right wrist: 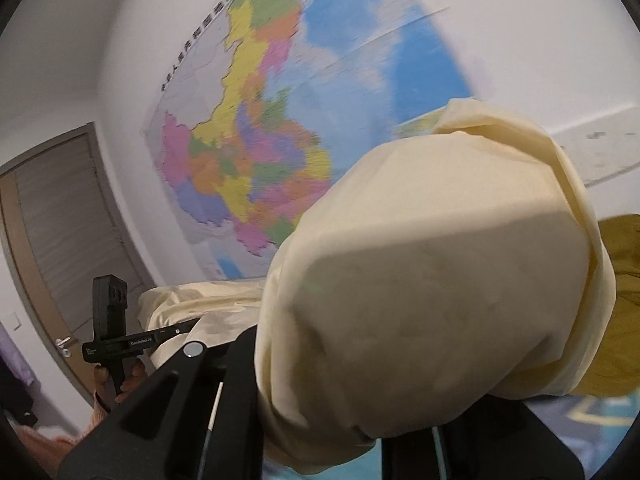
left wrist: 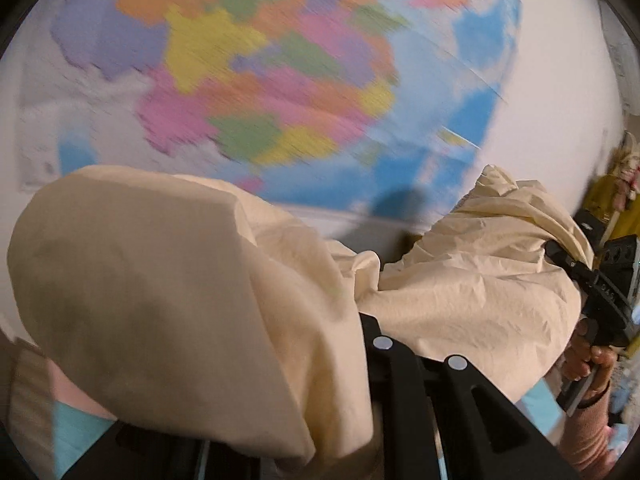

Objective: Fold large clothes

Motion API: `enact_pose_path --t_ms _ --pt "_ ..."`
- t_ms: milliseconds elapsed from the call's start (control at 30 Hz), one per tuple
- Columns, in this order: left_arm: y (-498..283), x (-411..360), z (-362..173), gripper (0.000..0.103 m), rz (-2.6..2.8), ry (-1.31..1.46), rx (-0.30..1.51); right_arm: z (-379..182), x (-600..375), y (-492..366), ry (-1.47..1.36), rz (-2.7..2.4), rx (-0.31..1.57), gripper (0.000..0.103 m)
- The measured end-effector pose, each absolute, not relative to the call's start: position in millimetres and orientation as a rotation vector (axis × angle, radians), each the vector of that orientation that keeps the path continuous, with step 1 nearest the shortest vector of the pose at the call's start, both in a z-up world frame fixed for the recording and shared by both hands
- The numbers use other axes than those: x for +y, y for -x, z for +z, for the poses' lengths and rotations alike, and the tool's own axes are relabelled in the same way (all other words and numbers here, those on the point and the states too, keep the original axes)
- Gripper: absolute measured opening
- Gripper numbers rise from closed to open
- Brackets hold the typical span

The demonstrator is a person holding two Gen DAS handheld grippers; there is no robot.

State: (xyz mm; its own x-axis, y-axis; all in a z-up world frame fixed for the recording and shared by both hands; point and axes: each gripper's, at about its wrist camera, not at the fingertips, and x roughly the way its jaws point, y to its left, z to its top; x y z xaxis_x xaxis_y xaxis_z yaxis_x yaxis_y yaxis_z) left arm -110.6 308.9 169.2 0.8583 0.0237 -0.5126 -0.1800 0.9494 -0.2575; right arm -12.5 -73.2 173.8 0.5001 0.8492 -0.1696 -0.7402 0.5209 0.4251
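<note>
Left wrist view: your left gripper (left wrist: pixel 384 320) is nearly closed on the cream cloth (left wrist: pixel 180 300). The cloth balloons over the left finger and hides the tips; the right finger (left wrist: pixel 460 384) is partly bare. From there the cloth stretches right across to your right gripper (left wrist: pixel 568 264), which pinches its far corner, tips buried in fabric. Your right hand (left wrist: pixel 592 356) grips that handle, pink sleeve (left wrist: pixel 588 428) below. Top edge of the cloth sags between the two grippers. Above it is open wall w/ a big coloured map (left wrist: pixel 260 80), blurred. Room right of the right gripper is tight: yellow clutter (left wrist: pixel 612 196) at the frame edge. Bottom left, a patterned surface (left wrist: pixel 72 432) in pink and teal lies under the cloth.

Right wrist view: right gripper (right wrist: pixel 320 380) is almost closed on the cloth (right wrist: pixel 440 280), which bulges over the fingers; only the left finger (right wrist: pixel 192 368) shows. Seen only here: a grey door (right wrist: pixel 60 220) w/ handle at left, and mustard fabric (right wrist: pixel 624 280) at right touching the cloth's edge. Your left gripper (right wrist: pixel 172 330) is at lower left, tips inside the cloth, held by your left hand (right wrist: pixel 124 380). Its body reads "GenRobot.AI". The map (right wrist: pixel 248 160) has a title line down its left edge, too blurred to read. Teal surface (right wrist: pixel 580 412) at bottom right.
</note>
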Motion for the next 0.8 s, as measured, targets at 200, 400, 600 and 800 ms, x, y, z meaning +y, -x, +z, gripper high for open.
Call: enact_pose_path --t_ms 200,400,600,800 --pt "123 389 182 0.014 0.314 0.279 0.479 178 41 -17 -0.316 1.120 0.399 0.012" --pt "131 470 172 0.014 0.444 0.292 0.490 161 135 -26 -0.286 1.186 0.428 0.012" --pt "141 540 147 0.013 0.526 0.315 0.440 113 214 -25 -0.259 1.234 0.479 0.012" --pt "144 593 29 0.015 0.609 0.422 0.632 16 254 -20 -0.204 1.254 0.780 0.028"
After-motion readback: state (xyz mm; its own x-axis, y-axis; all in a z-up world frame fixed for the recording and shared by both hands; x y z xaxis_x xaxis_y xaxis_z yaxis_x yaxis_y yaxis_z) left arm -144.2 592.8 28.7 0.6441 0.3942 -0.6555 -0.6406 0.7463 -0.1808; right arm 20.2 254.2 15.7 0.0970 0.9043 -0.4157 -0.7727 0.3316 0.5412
